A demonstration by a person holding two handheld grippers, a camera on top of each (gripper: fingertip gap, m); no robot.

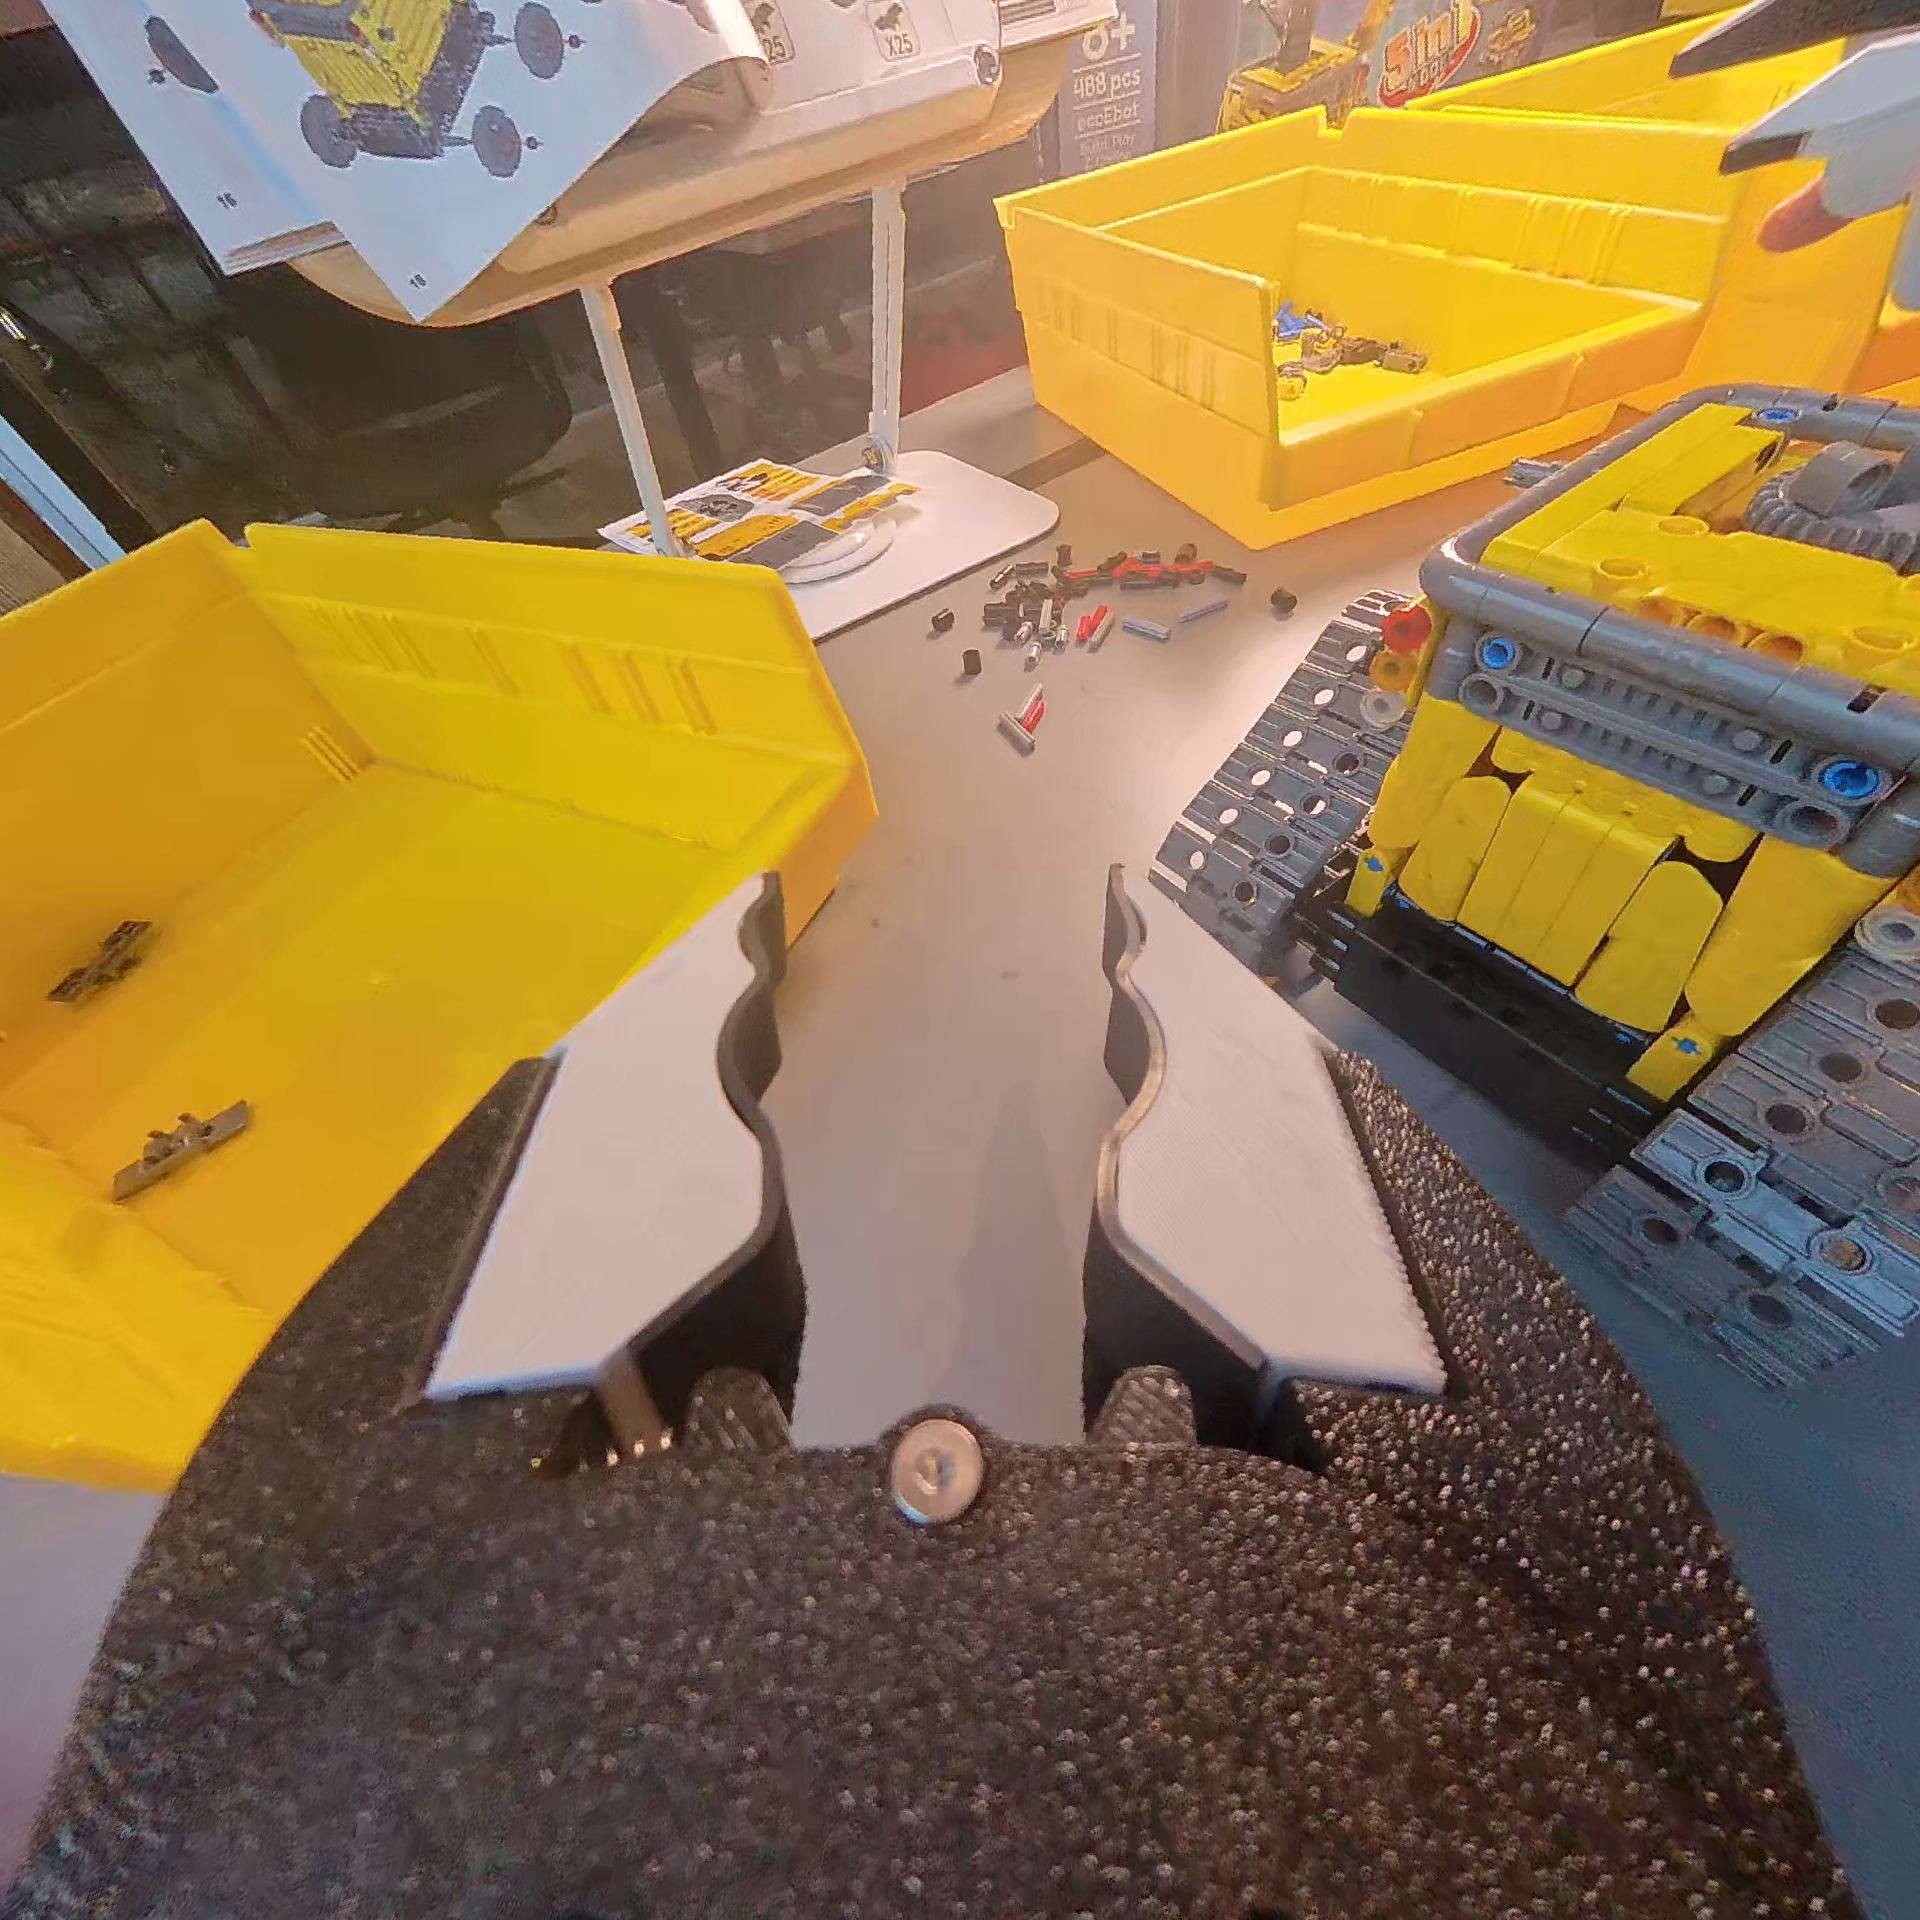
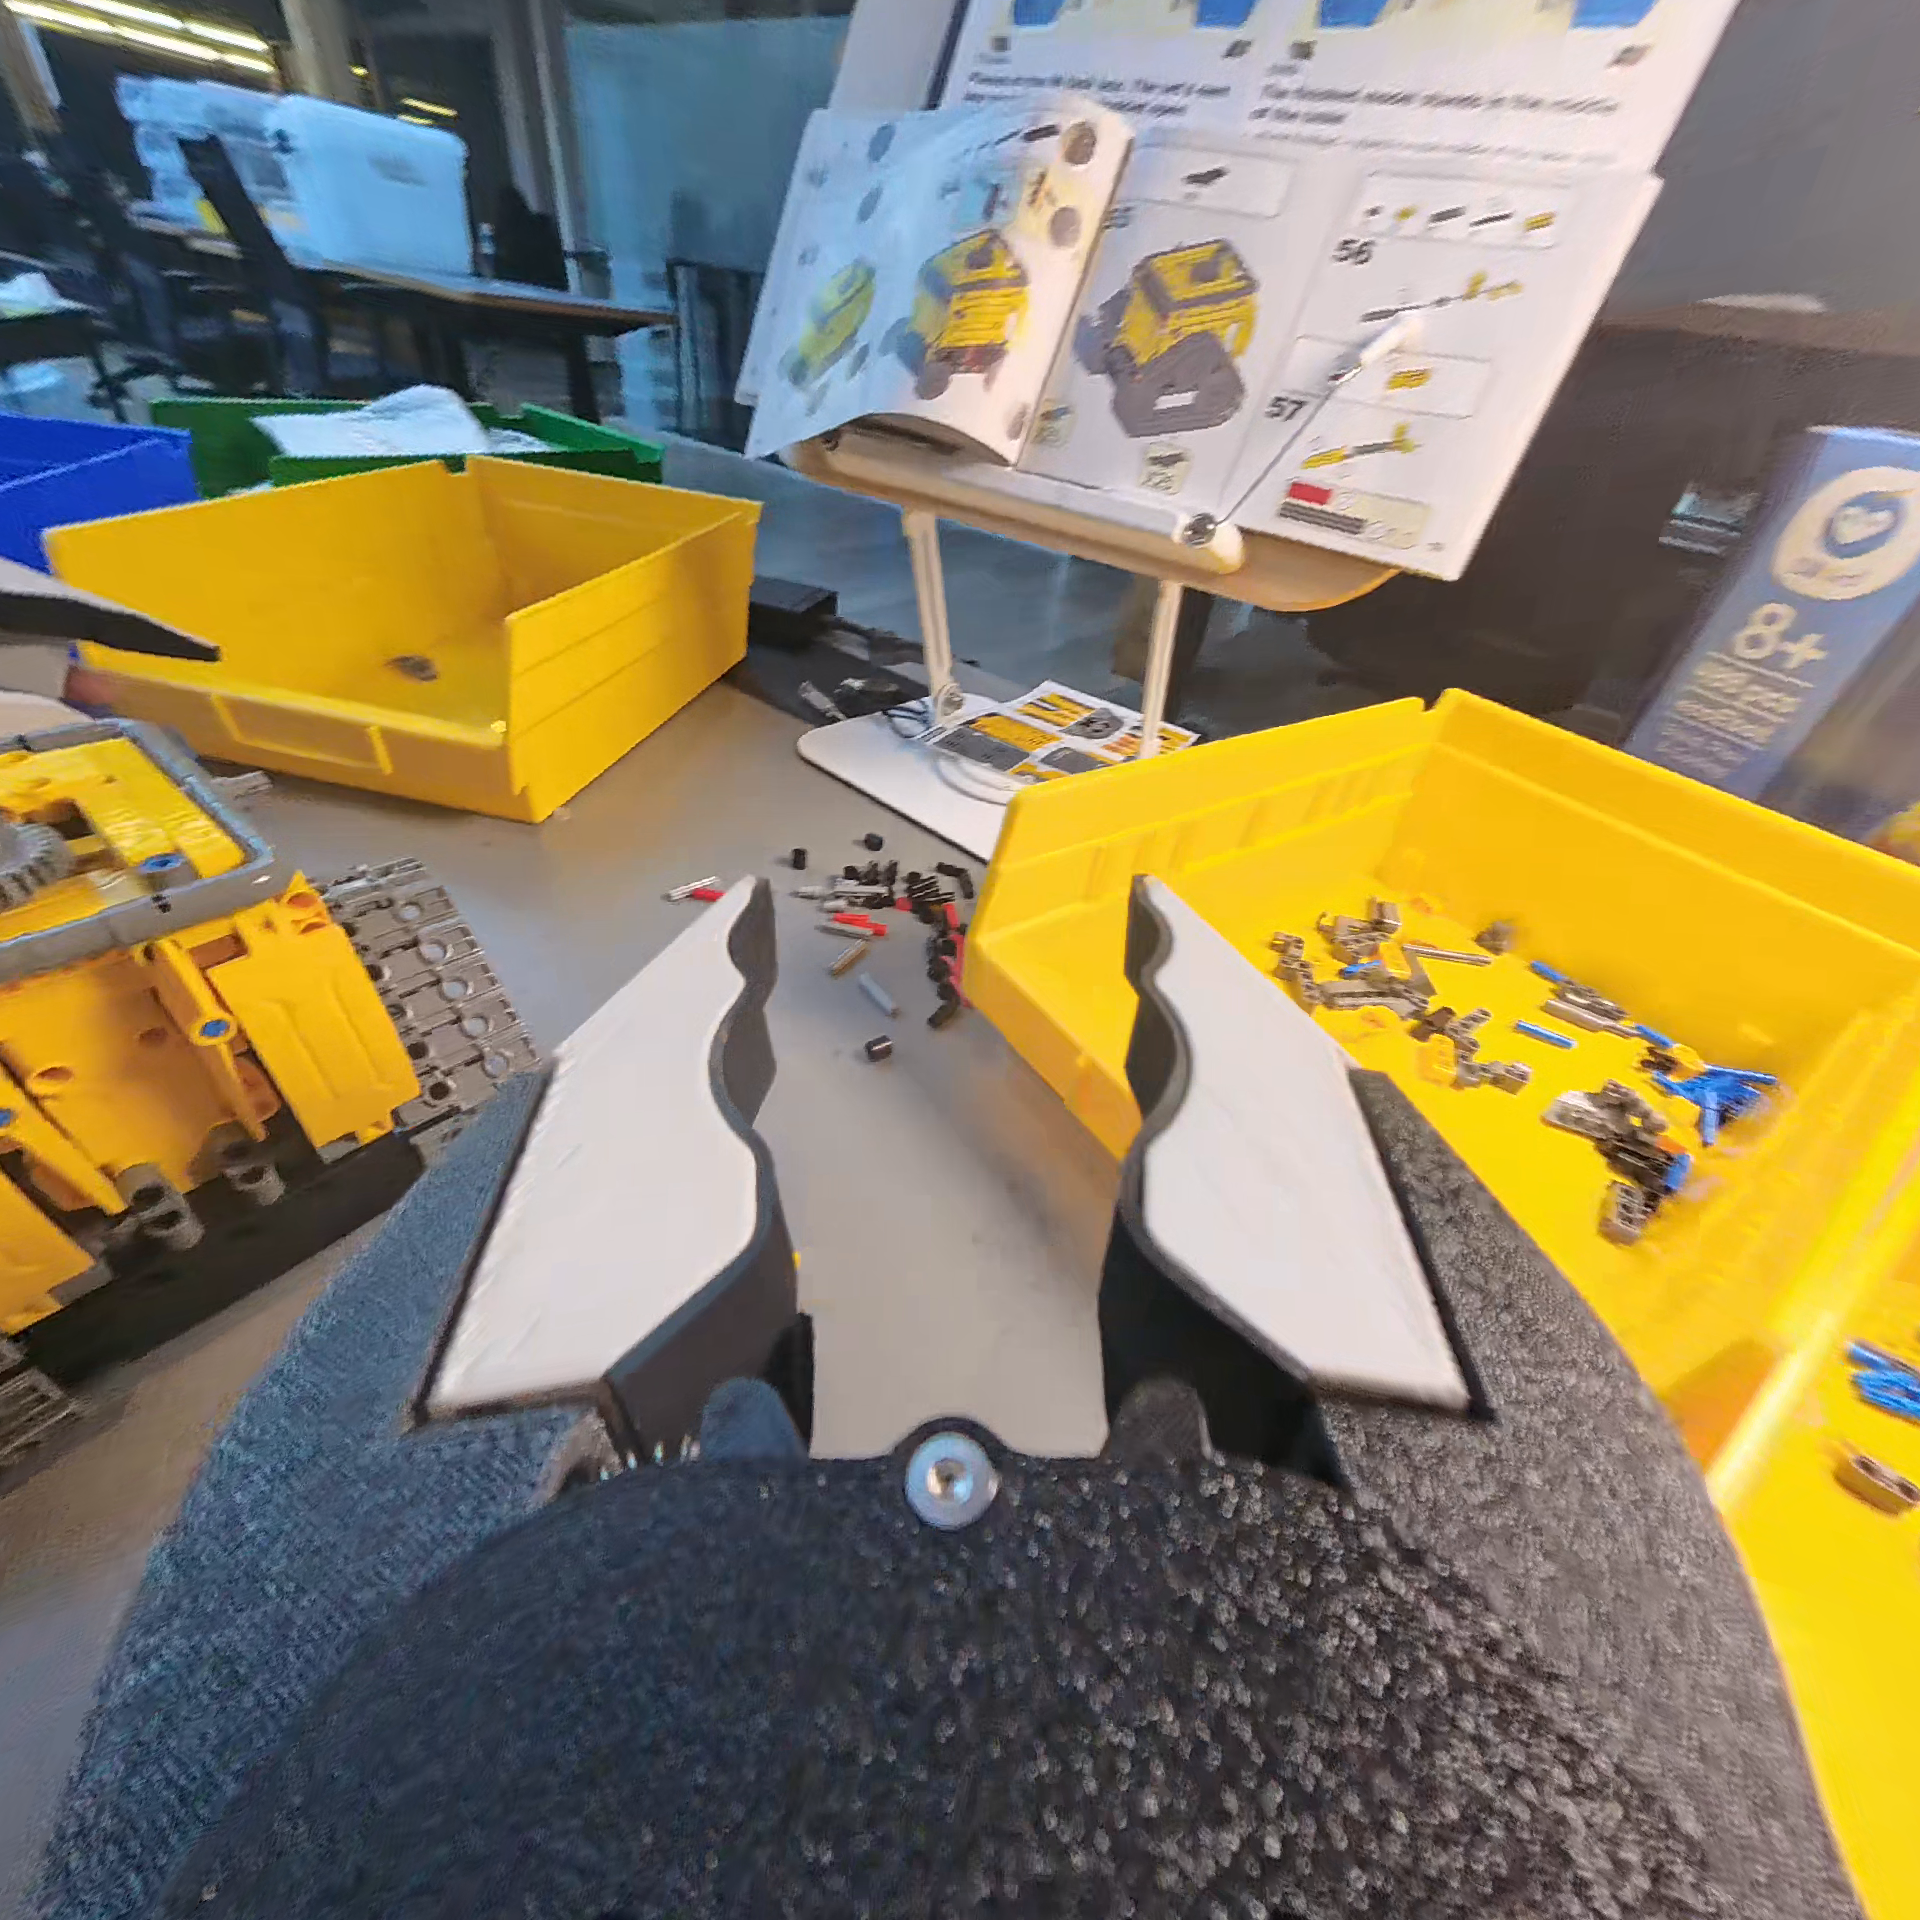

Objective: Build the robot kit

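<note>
The left gripper hangs over the bare grey table with its jaws spread and nothing between them; at its 10 o'clock lies a yellow bin, and only the left wrist view looks into it, showing two grey pieces on its floor; at 2 o'clock stands the yellow toy vehicle on grey tracks, just beside the right finger; at 12 o'clock a scatter of small pins lies loose on the table, black, red and grey, too many and too small to count.

The right gripper is likewise spread wide and empty, over the same table; only its view shows the booklet face-on, open on its stand at 12 o'clock, and a blue bin and a green bin far off at 10 o'clock; the bin of mixed parts sits at 2 o'clock, touching no finger that I can tell.

Counted in the right wrist view: three yellow bins, one blue, one green, one vehicle, one booklet.
</note>
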